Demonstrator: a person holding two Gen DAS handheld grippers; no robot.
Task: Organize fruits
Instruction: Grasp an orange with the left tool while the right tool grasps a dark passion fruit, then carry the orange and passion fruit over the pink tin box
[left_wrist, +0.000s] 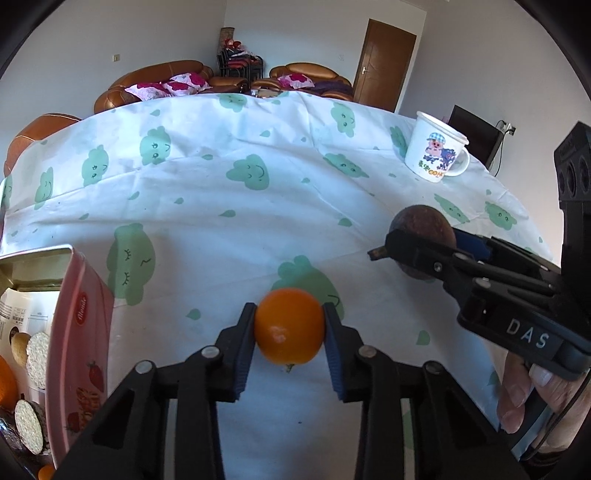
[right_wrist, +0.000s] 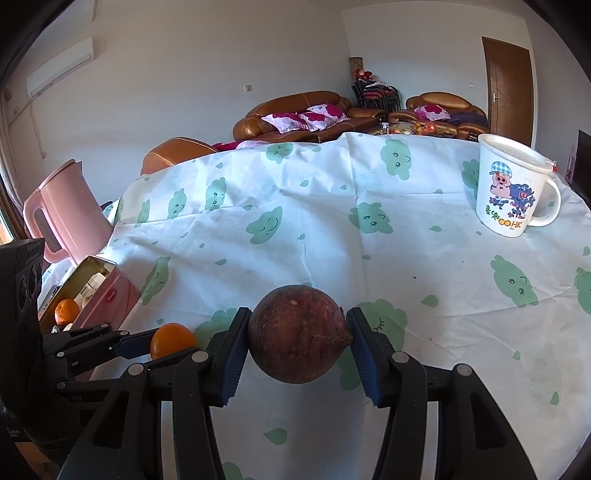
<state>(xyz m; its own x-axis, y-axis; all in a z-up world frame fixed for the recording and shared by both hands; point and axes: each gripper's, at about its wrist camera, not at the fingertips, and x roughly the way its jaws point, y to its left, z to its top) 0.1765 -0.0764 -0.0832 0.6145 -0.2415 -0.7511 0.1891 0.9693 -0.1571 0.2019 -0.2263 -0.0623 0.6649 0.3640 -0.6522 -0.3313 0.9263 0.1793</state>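
— Where is the orange right now?

— The orange (left_wrist: 289, 326) sits squarely between the blue pads of my left gripper (left_wrist: 290, 328). Both fingers press against its sides, one on each flank, so I am clamped on it. A small stem shows at its underside, and it is held above the tablecloth (left_wrist: 221, 229), over one of the green cloud prints.

— And your other hand?

— My right gripper (right_wrist: 297, 336) is closed on a brown round fruit (right_wrist: 297, 334). The fruit fills the gap between the pads, touching both, with a small pointed tip against the right-hand finger. From the left camera I see that gripper off to my right, with the brown fruit at its tip, well apart from the orange.

— What lies around them?

— To my left stands a pink tin (left_wrist: 79, 343) with its top open. Inside it I can see another orange (right_wrist: 66, 311), plus some round pieces wrapped in white foam netting; what those are I cannot tell. In the right camera, my left gripper with its orange is near the tin.

— Anything farther out?

— A white mug (right_wrist: 511, 188) with a cartoon pig stands upright near the far right edge of the table. A pink kettle (right_wrist: 64, 218) stands beyond the tin on the left. Behind the table are brown leather sofas (left_wrist: 162, 79) with flowered cushions, and a brown door (left_wrist: 384, 64).
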